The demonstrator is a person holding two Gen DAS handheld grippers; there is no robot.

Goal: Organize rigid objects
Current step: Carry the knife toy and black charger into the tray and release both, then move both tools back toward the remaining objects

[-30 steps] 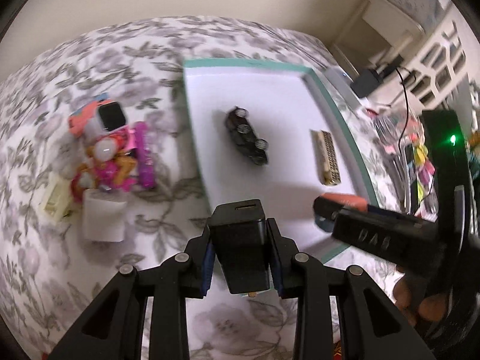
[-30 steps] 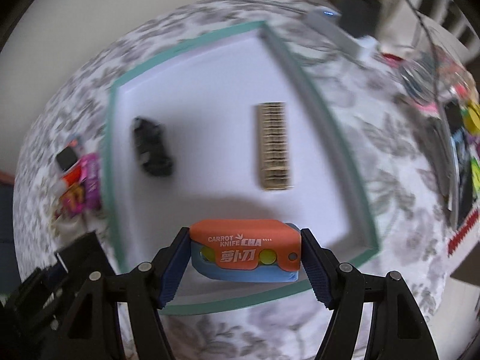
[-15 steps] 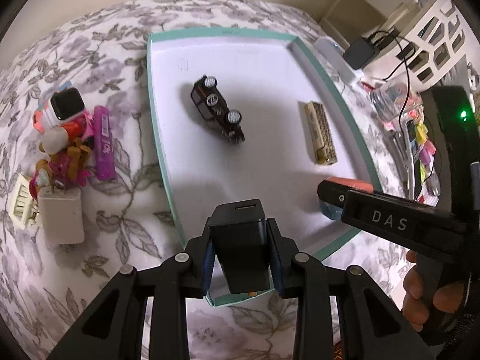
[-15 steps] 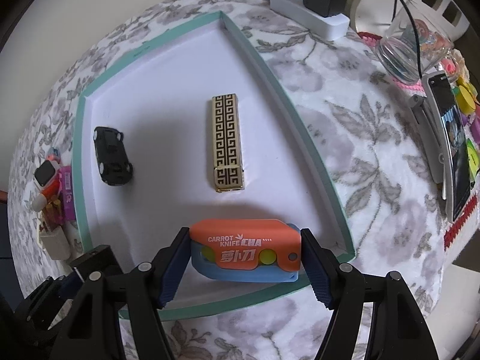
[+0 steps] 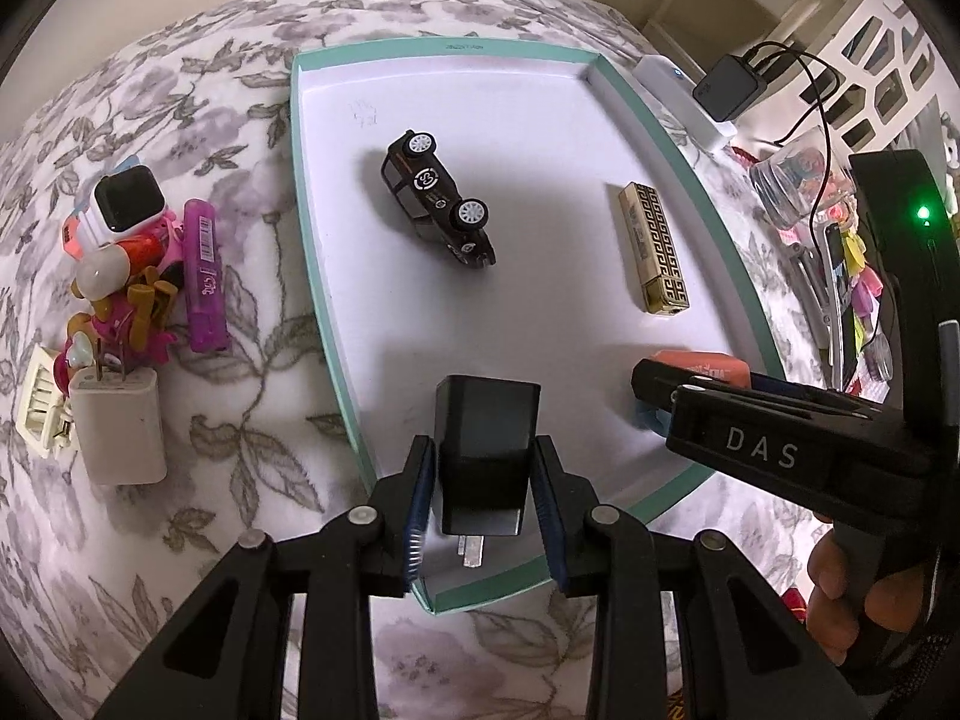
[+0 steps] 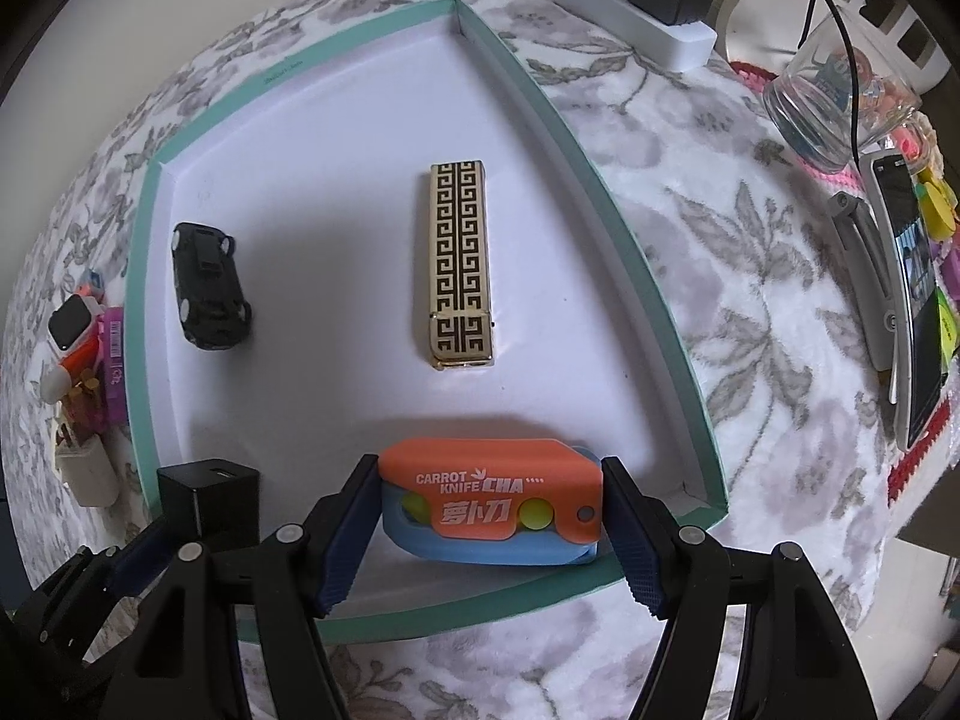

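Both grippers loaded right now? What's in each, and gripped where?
Yes. Left gripper clamps the black charger across its two side faces, prongs toward the camera. Right gripper clamps the orange carrot knife toy by its two short ends.

Table under a grey floral white cloth [image 5: 252,396]

A teal-rimmed white cardboard tray [image 5: 312,228] fills mid-frame; a white plug adapter [image 5: 117,429], purple tube [image 5: 204,276] and pink toys [image 5: 129,312] cluster at left; a white power strip [image 6: 636,18] sits upper right.

The orange toy knife [image 6: 489,504] reads "CARROT KNIFE CHA" in white, with Chinese characters "萝卜刀" below. The right gripper [image 5: 696,396] carries white letters "DAS" on its black body. The black toy car [image 5: 438,201] bears a round white emblem, illegible.
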